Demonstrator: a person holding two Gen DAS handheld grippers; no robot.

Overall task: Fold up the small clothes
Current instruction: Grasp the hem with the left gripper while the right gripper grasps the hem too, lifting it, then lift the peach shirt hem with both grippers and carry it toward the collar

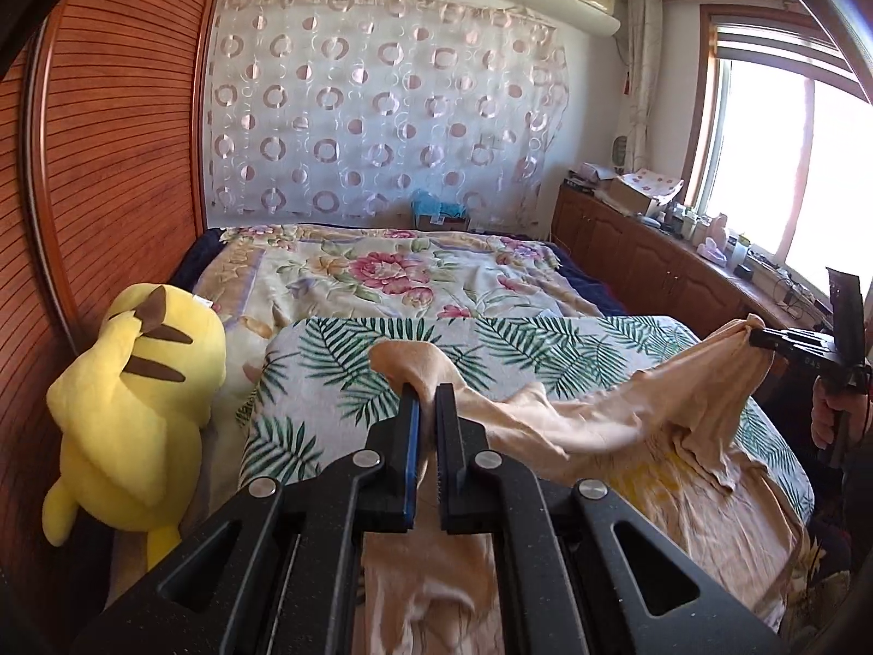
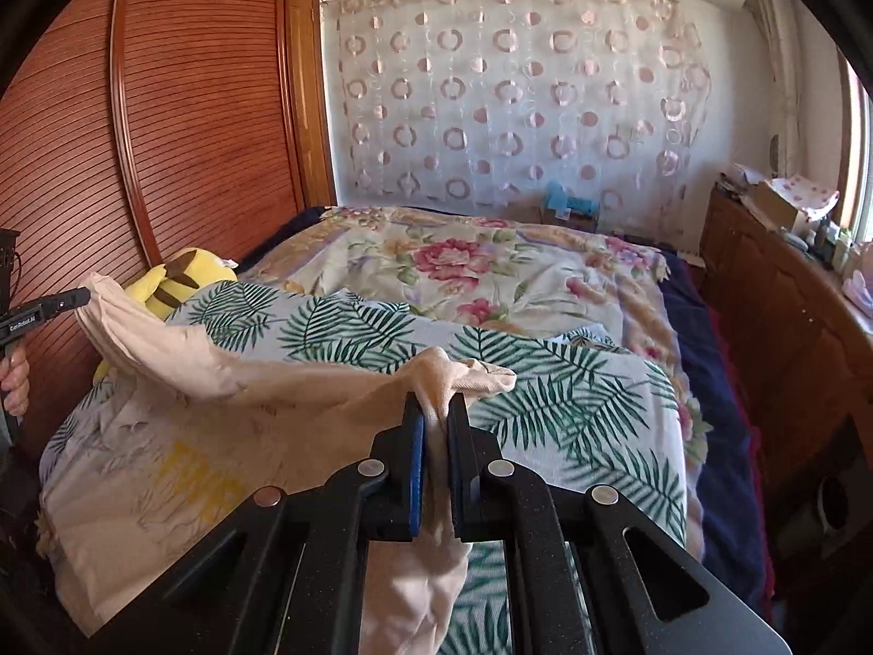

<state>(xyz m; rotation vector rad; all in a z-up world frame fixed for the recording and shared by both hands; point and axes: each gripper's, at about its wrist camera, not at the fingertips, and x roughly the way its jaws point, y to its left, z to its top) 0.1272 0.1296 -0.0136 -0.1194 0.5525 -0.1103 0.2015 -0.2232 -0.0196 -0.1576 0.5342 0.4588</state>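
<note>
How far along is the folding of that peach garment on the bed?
Done: both grips are made. The left gripper and right gripper are each shut on a bunch of the peach garment. In hand: its held edge is lifted, the rest trailing on the leaf-print bedding. Left: no finished fold shows.

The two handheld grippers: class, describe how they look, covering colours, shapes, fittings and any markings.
Both the left gripper and the right gripper are matte black plastic with flat parallel fingers, one finger faced with a blue pad. Round silver pivot pins join angular linkage arms with triangular cut-outs. Seen from the side, the left gripper has a pistol-style handle and white lettering.
</note>
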